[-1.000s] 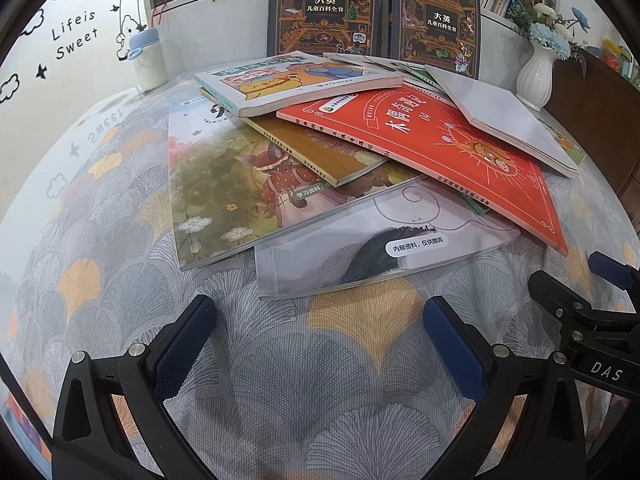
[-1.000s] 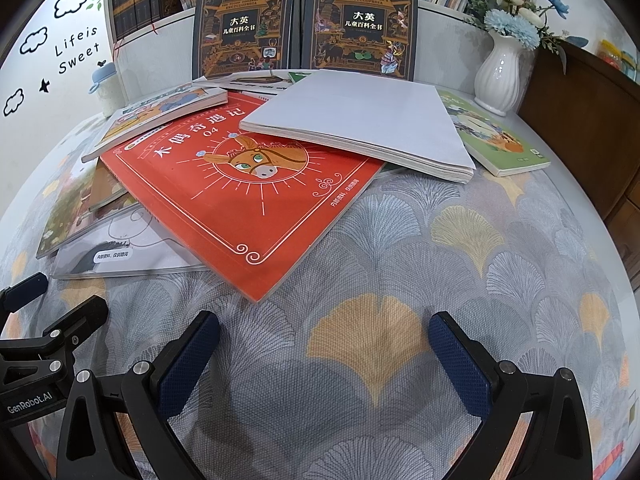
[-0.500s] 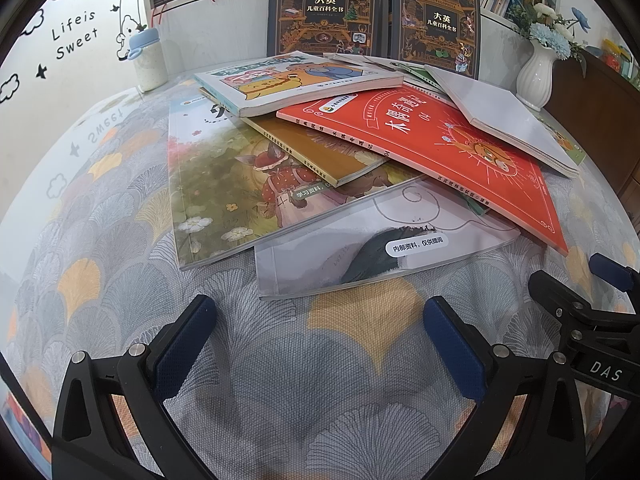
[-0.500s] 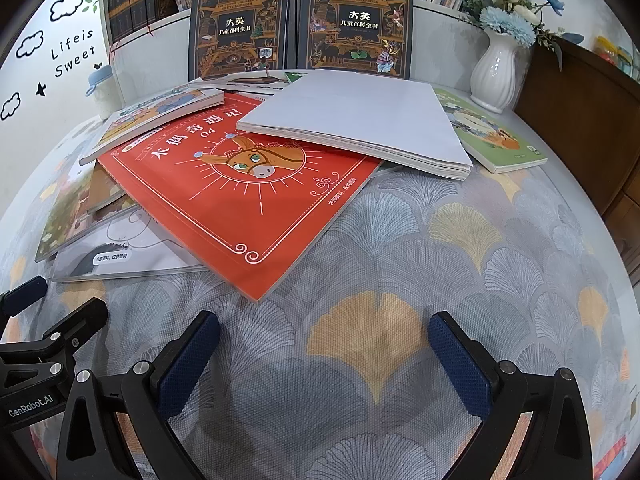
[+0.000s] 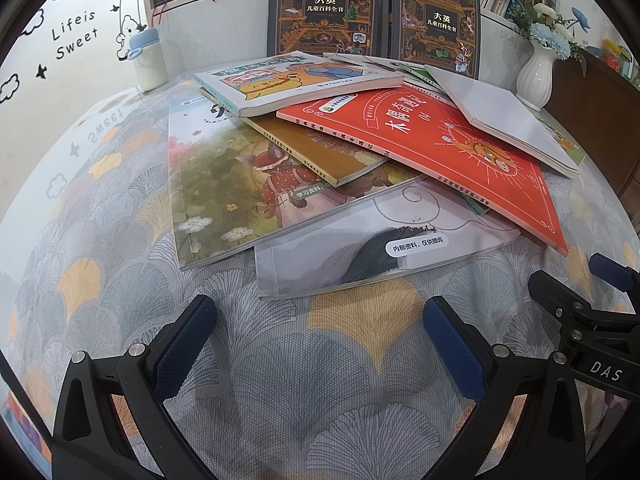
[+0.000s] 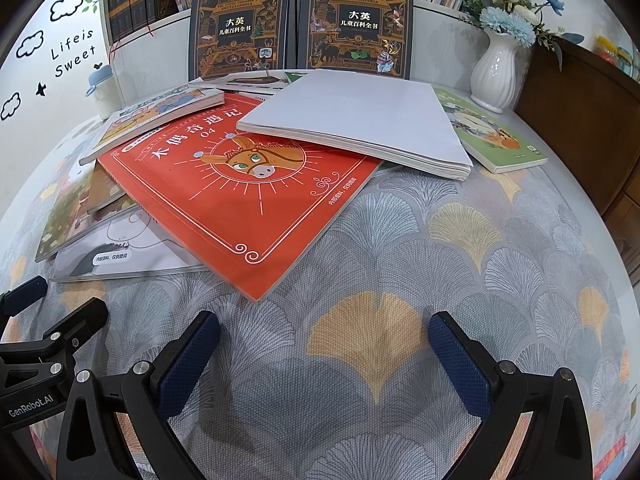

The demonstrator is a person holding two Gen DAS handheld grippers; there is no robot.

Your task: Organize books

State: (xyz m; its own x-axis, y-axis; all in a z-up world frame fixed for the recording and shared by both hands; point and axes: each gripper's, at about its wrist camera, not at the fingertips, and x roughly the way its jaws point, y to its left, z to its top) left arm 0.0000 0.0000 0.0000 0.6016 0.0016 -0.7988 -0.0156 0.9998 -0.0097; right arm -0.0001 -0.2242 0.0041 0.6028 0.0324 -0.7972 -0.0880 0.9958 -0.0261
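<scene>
Several books lie in a loose overlapping pile on the table. A red book [image 5: 432,152] [image 6: 240,196] sits on top in the middle, with a white book [image 5: 508,120] [image 6: 360,120] resting on its far right part. A grey-white booklet [image 5: 372,248] [image 6: 120,252] is nearest to me, beside a picture book with a meadow cover [image 5: 224,184]. A cartoon-cover book [image 5: 296,80] tops the far left. My left gripper [image 5: 318,336] hovers open just short of the grey-white booklet. My right gripper [image 6: 324,344] is open over bare tablecloth, near the red book's corner. Both hold nothing.
Two dark encyclopedia volumes [image 6: 240,28] [image 6: 358,24] stand upright against the bookshelf behind the pile. A white vase of flowers [image 6: 494,76] stands at the back right, next to a green book [image 6: 488,136]. A small bottle [image 5: 150,60] is at the back left. A wooden cabinet [image 6: 580,120] borders the right.
The right wrist view has shifted slightly, tilting up a little toward the bookshelf. The left gripper and the books have not moved.
</scene>
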